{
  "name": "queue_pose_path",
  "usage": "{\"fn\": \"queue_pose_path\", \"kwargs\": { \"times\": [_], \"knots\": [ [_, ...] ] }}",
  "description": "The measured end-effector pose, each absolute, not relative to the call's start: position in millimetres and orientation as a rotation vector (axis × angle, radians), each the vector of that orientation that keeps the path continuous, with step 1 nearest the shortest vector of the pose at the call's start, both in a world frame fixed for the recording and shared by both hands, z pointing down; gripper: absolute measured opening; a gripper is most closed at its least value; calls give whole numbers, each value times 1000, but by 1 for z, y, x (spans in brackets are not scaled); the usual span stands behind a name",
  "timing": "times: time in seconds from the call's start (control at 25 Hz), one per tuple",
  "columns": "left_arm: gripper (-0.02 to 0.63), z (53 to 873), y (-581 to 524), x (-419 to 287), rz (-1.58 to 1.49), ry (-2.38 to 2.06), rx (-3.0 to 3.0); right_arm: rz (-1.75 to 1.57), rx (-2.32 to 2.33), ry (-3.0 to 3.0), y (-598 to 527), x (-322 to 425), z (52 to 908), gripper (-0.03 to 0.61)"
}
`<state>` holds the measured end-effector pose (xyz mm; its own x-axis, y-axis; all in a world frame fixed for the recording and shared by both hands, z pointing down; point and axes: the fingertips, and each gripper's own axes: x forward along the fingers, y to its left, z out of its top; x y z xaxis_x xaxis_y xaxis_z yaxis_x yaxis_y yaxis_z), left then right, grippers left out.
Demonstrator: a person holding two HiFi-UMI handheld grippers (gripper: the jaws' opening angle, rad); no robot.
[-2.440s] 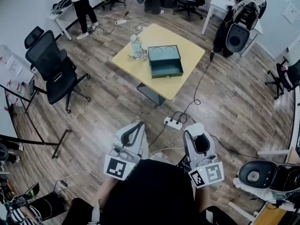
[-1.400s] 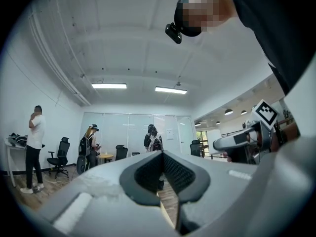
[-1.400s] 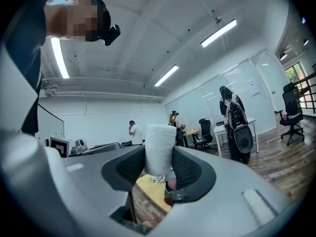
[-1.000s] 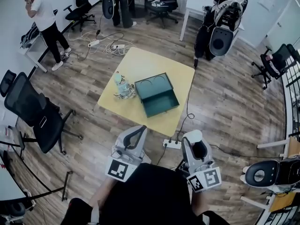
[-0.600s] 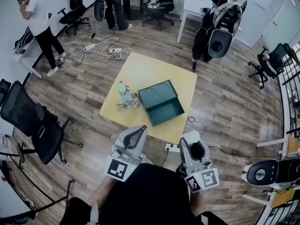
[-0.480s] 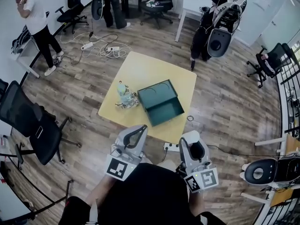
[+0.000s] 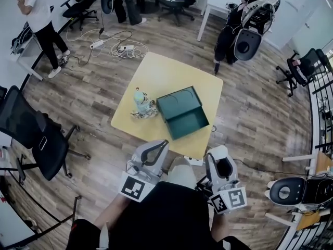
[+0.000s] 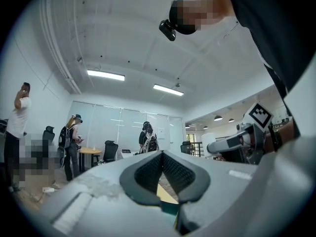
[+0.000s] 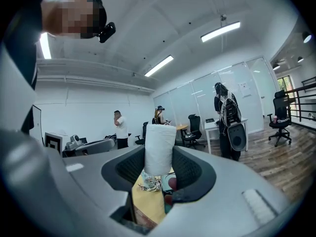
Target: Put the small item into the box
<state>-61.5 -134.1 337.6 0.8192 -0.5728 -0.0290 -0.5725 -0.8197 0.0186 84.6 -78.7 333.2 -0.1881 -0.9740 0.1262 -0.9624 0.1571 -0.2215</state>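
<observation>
Here, R gripper is clamped on a small white item, a matte, roll-shaped piece standing upright betw. the ribbed black pads and touching both. L gripper is closed, pad tips meeting, nothing betw. them; thru the V-gap below I see a sliver of yellow and teal.

From the head view I hold both grippers close to my body, short of the table, a yellow, smooth-topped square turned at an angle to me. On it the box, teal, rectangular, w/ a sheet-metal look, lies open, its lid laid back beyond the tray. The tray's near corner sits close to the table's near edge. Just left of the box a pale bottle stands over a small heap of mixed bits I can't make out.

Wood-plank floor is open along the table's left and right sides. A black mesh office chair is well off to the left. Cables loop on the floor beyond the far corner. A person in a white shirt stands far left.
</observation>
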Motion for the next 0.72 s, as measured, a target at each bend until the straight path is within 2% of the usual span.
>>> {"fn": "queue_pose_path", "kwargs": {
  "times": [0.36,0.72],
  "knots": [
    [2,352,-160,-81,-4,-1024,2943,-463,-1945,2409,-116,80,350,173],
    [2,364,-182,-57,29,-1050,2877,-523,-1883,2478,-152,96,362,173]
  ]
}}
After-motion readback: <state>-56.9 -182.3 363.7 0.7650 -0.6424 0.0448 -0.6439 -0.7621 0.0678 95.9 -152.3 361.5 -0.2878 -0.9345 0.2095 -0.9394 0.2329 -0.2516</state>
